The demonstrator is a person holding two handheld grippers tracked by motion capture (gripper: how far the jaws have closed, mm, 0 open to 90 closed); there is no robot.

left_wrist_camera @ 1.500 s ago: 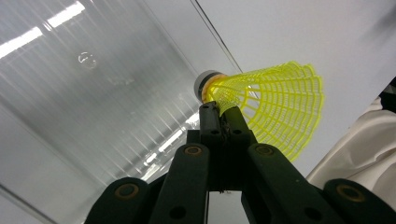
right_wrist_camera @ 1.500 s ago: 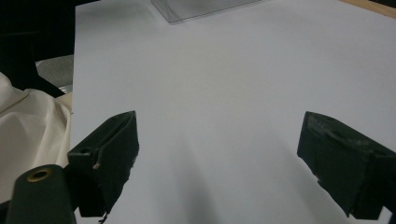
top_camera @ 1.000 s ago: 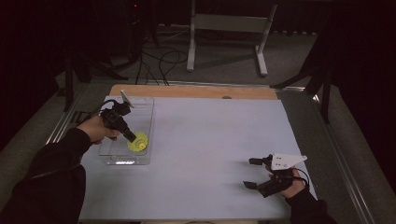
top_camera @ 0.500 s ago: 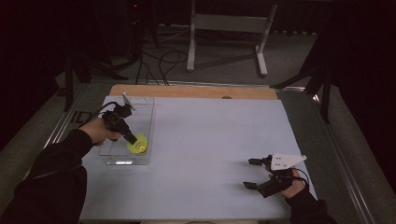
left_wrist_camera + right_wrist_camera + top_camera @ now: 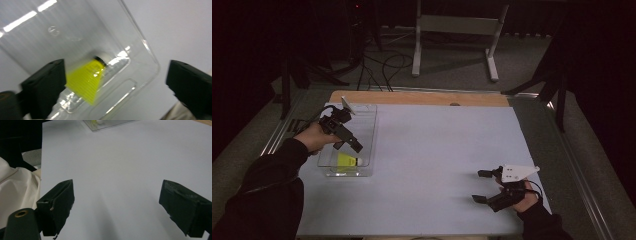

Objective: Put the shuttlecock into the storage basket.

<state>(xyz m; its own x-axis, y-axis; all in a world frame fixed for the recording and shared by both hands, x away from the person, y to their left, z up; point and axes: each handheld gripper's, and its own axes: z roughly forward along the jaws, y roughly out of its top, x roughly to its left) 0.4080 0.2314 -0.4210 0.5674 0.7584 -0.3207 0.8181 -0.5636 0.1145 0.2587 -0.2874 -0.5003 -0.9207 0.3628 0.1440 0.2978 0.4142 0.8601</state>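
Released since the earlier frame, the shuttlecock (image 5: 348,161) now lies on its side at the near end of the clear tray (image 5: 371,131), and the left gripper (image 5: 347,146), whose jaws have just been opening, is held spread above it with nothing between them. The right gripper (image 5: 479,186) is rested on the white sheet (image 5: 437,150) well apart, its jaws spread and empty. For a clean finish, the left gripper is best lifted straight up, so that neither tray wall nor shuttlecock is knocked.
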